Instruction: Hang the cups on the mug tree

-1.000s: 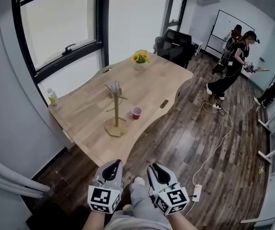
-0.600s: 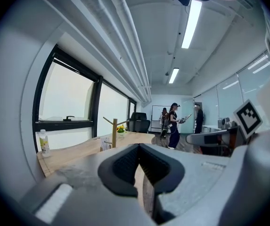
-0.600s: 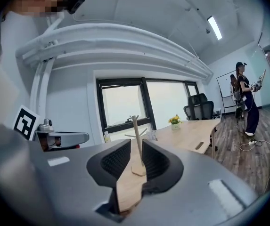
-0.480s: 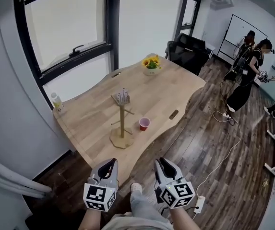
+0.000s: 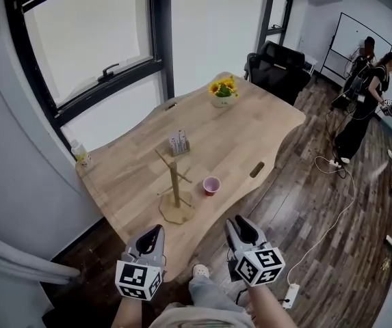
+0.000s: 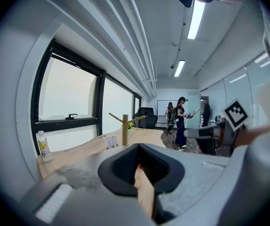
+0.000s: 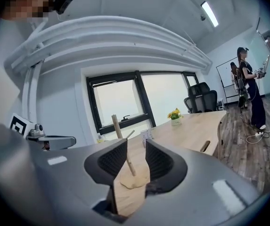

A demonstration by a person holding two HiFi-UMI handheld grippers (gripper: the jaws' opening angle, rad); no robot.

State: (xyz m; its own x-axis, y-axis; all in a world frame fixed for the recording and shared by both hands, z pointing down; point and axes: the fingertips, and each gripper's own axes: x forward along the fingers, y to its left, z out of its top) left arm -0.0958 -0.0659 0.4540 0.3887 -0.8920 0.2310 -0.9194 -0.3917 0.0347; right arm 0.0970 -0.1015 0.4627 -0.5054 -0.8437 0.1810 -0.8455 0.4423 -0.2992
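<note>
— On the wooden table [image 5: 250, 132], what is standing nearest the front edge?

— The wooden mug tree [image 5: 174, 186] is standing upright there on its flat base; the red cup [image 5: 211, 185] is sitting mouth-up on the tabletop just to its right, near the base but not touching it.

— And what are the two grippers doing?

— Both are hovering short of the table's near edge, over the dark floorboards [image 5: 319, 217], well apart from the cup; the left gripper [image 5: 156, 231] is showing its fingertips pressed together with nothing pinched between them; the right gripper [image 5: 239, 221] has jaws that have just been opening and are now standing apart, empty, with the mug tree's post showing far off through the gap.

— Is anything else sitting on the table?

— A pot of sunflowers [image 5: 224, 93] is sitting toward the far end; a small pale holder [image 5: 178, 143] is standing just behind the mug tree; a plastic bottle [image 5: 81, 156] is standing at the left corner, below the window [image 5: 93, 39].

— And beyond the table?

— A black office chair [image 5: 281, 60] is standing at the far end; two people [image 5: 373, 98] are standing near a whiteboard [image 5: 349, 43] at the far right.
</note>
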